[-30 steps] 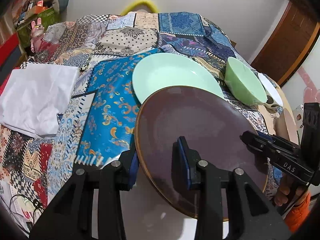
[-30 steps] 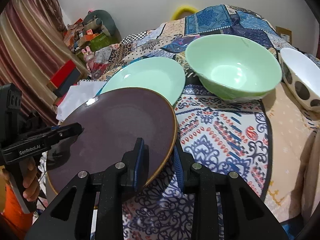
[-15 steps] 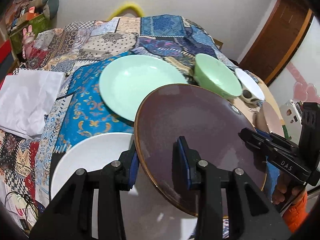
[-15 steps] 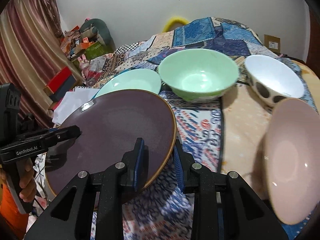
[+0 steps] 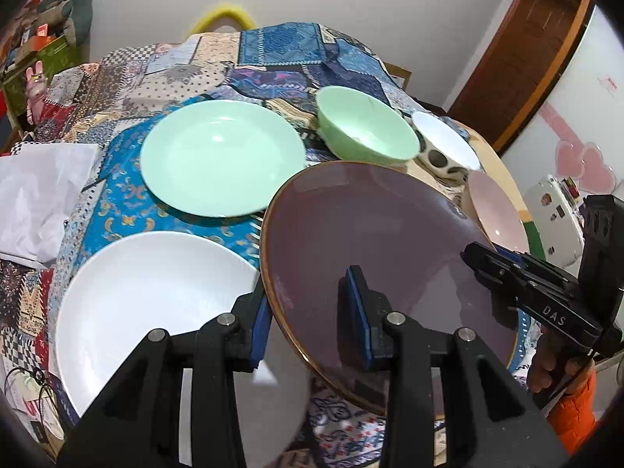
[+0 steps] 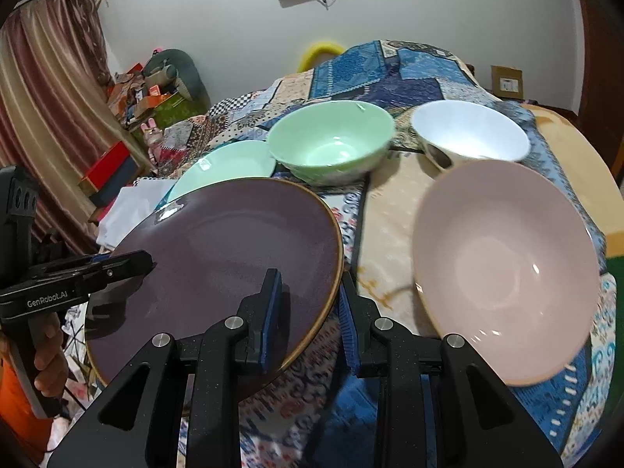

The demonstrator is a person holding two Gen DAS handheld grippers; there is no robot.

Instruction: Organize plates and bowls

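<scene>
I have both tools, left [image 5: 312, 312] and right [image 6: 308, 304], pinching opposite rims of the purple plate [image 5: 374, 249]: stiff, glossy, breakable, so rim grips suit.

White letters "DAS" stood on the black body of the right gripper [image 5: 485, 263], seen from the left wrist. "GenRobot.AI" stood in white on the left gripper [image 6: 144, 259], seen from the right wrist.
</scene>
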